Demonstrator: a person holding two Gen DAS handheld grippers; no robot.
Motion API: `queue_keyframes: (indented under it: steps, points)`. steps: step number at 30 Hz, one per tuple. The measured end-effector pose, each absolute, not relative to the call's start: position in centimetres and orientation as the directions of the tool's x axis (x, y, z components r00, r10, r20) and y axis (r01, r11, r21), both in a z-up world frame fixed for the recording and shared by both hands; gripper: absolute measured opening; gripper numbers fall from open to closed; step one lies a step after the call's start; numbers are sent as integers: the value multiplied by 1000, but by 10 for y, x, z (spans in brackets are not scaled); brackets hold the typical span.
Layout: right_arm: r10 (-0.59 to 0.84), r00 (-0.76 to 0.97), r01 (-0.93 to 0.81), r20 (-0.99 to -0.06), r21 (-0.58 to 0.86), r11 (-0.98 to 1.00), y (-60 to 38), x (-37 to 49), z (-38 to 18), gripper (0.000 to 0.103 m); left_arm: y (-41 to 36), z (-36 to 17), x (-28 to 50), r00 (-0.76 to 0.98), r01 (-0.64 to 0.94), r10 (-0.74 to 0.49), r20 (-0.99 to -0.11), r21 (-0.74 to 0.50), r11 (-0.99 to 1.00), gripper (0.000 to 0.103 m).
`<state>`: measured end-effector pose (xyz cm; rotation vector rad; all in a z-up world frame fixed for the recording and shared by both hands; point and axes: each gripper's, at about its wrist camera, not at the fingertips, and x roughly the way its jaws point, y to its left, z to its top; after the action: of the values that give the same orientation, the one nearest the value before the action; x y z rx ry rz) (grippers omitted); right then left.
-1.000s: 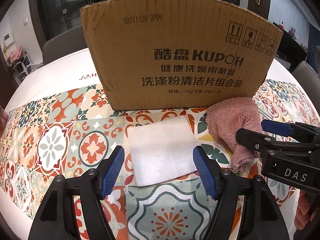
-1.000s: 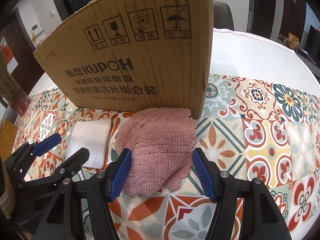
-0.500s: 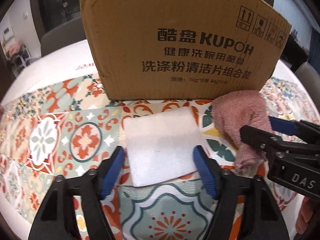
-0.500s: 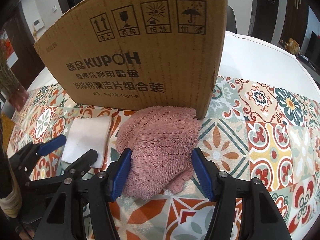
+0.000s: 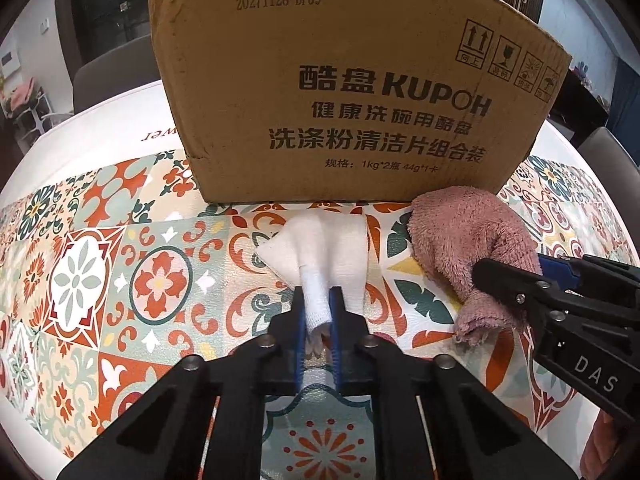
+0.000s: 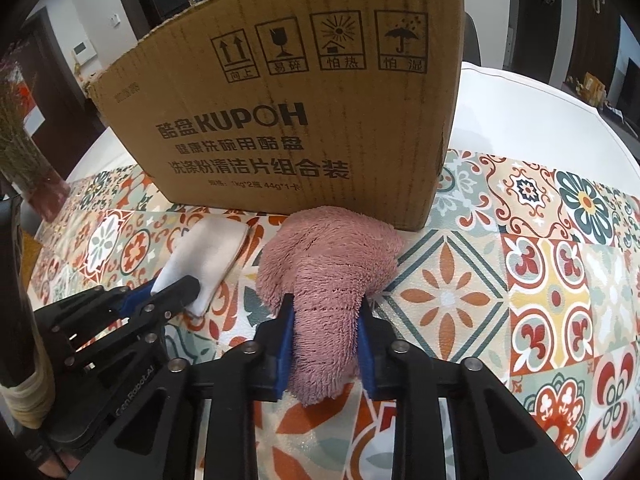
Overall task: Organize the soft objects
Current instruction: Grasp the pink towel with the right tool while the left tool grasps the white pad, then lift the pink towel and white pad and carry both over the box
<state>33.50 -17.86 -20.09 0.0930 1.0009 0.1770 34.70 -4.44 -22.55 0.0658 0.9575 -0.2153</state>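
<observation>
My left gripper (image 5: 317, 300) is shut on the near edge of a white cloth (image 5: 328, 248), which bunches up between the blue pads on the patterned table mat. My right gripper (image 6: 325, 308) is shut on a fluffy pink towel (image 6: 328, 264), squeezed between its pads. The pink towel (image 5: 468, 232) and the right gripper (image 5: 516, 276) also show at the right of the left wrist view. The white cloth (image 6: 208, 252) and the left gripper (image 6: 168, 292) show at the left of the right wrist view. Both cloths lie just in front of a brown cardboard box (image 5: 352, 92).
The cardboard box (image 6: 304, 120) stands upright right behind both cloths. The colourful tiled mat (image 6: 520, 264) covers a white table (image 6: 520, 108). A vase of dried stems (image 6: 24, 152) stands at the far left. Chairs stand behind the table.
Both grippers have shut: the left on the white cloth, which now bunches up, and the right on the pink towel. Both moved slightly toward the box.
</observation>
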Motion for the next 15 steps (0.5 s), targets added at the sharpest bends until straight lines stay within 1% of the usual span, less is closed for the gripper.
queue_keyframes:
  steps: [4, 15]
  points:
    - [185, 542, -105, -820, 153, 983, -180, 330, -194, 25, -46, -219, 341, 563, 210, -152, -812, -37, 977, 9]
    - [202, 589, -110, -782, 169, 979, -185, 314, -164, 25, -39, -185, 322, 610, 189, -159, -776, -53, 981, 9]
